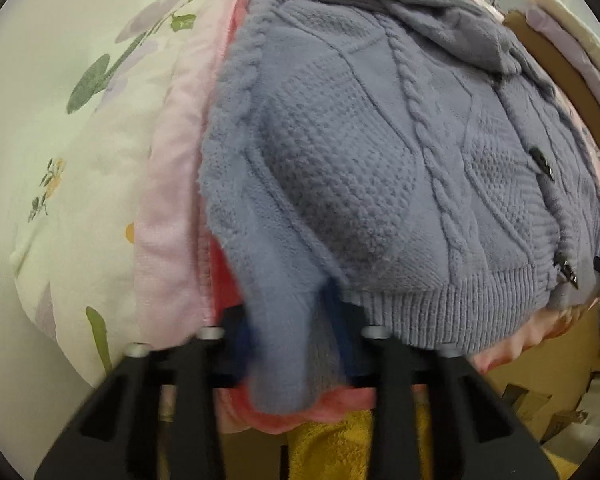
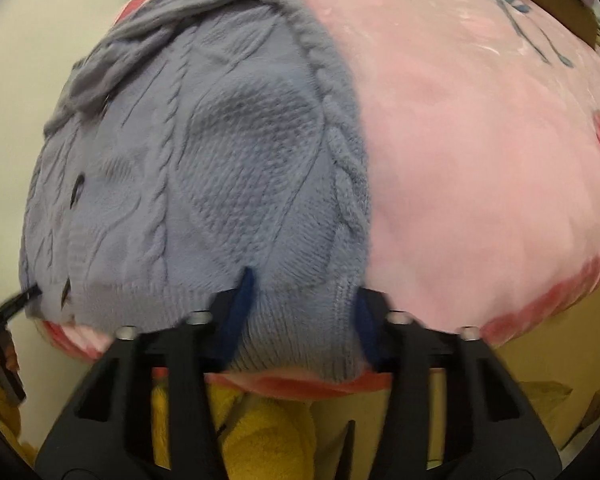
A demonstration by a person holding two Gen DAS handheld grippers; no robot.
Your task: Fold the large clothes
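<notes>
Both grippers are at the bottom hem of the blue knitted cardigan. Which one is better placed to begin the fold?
Probably neither: the left gripper and right gripper each pinch the cardigan hem at one corner, so lifting together looks best.

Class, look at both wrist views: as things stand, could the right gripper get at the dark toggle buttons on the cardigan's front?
Probably not yet. The right gripper is pinched on the cardigan hem at one corner; the toggle buttons lie uncovered across the knit, so only its own grip stops it.
</notes>
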